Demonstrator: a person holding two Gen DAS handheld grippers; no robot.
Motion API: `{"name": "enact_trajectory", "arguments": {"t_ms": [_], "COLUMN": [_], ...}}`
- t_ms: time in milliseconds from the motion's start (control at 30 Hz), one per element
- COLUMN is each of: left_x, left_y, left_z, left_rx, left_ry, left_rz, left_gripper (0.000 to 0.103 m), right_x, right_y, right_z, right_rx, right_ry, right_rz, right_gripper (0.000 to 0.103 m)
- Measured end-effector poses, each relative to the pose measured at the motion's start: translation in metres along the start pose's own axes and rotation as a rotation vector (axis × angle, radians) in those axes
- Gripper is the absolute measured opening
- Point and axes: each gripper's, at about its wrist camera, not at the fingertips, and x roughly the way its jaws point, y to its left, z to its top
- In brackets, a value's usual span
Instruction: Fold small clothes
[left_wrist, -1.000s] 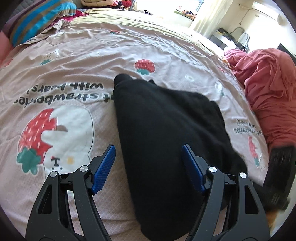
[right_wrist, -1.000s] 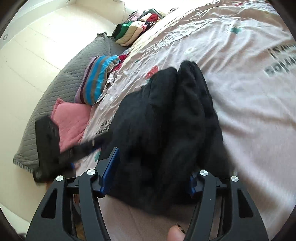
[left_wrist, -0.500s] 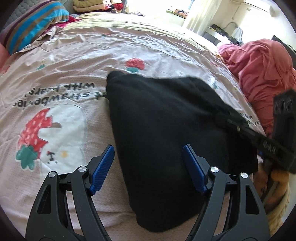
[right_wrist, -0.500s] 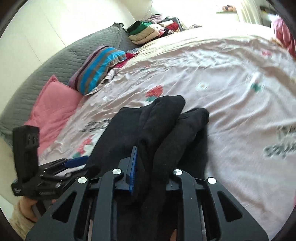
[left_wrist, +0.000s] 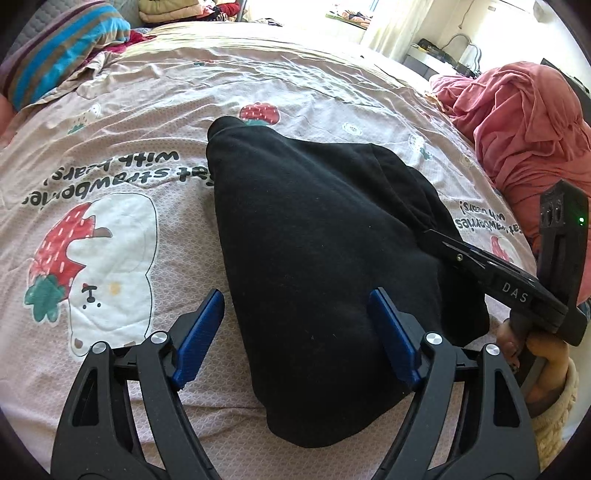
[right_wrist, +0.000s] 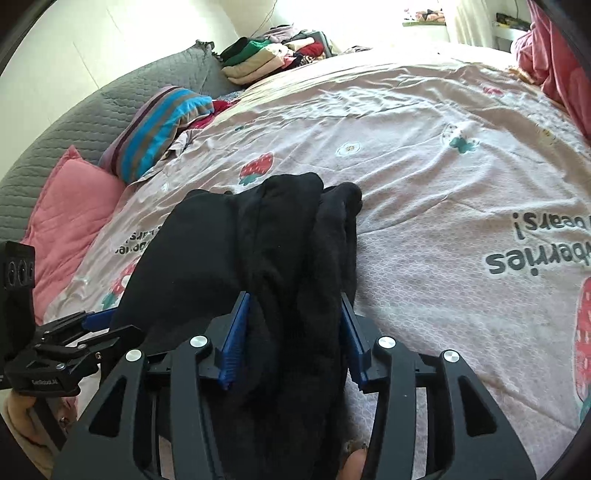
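Observation:
A black garment (left_wrist: 314, 229) lies folded on the strawberry-print bedsheet (left_wrist: 147, 110). My left gripper (left_wrist: 295, 295) hovers over its near end with the jaws still opening. The left pad (left_wrist: 199, 336) is above bare sheet and the right pad is above the cloth, neither pressing. In the right wrist view the garment's bunched folds (right_wrist: 295, 258) run between the pads of my right gripper (right_wrist: 293, 295). Its jaws are opening and the cloth lies loose between them. The right gripper (left_wrist: 432, 236) reaches the garment's right edge in the left wrist view.
A heap of red-pink clothes (left_wrist: 524, 129) lies at the right of the bed. A striped pillow (right_wrist: 162, 125), a pink pillow (right_wrist: 70, 206) and a grey quilted headboard (right_wrist: 110, 99) line the left. Folded clothes (right_wrist: 266, 55) are stacked at the far end.
The right gripper swung round, closed tight on the black folds, then spread its jaws again. The left gripper's jaws widened a little and it drifted slightly over the garment.

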Motion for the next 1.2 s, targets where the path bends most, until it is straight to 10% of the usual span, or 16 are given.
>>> {"name": "enact_trajectory", "arguments": {"t_ms": [767,1200], "left_x": [-0.038,-0.090], "left_y": [-0.006,0.001], "left_z": [-0.010,-0.045], "left_rx": [0.033,0.059], "left_ry": [-0.085,-0.209], "left_rz": [0.025,0.030], "left_gripper": [0.084,0.094], "right_x": [-0.086,-0.140], "right_y": [0.033,0.061], "right_z": [-0.023,-0.063], "right_rx": [-0.078,-0.091], "right_ry": [-0.240,-0.318], "right_rz": [-0.142,-0.178], "right_gripper": [0.096,0.098]}}
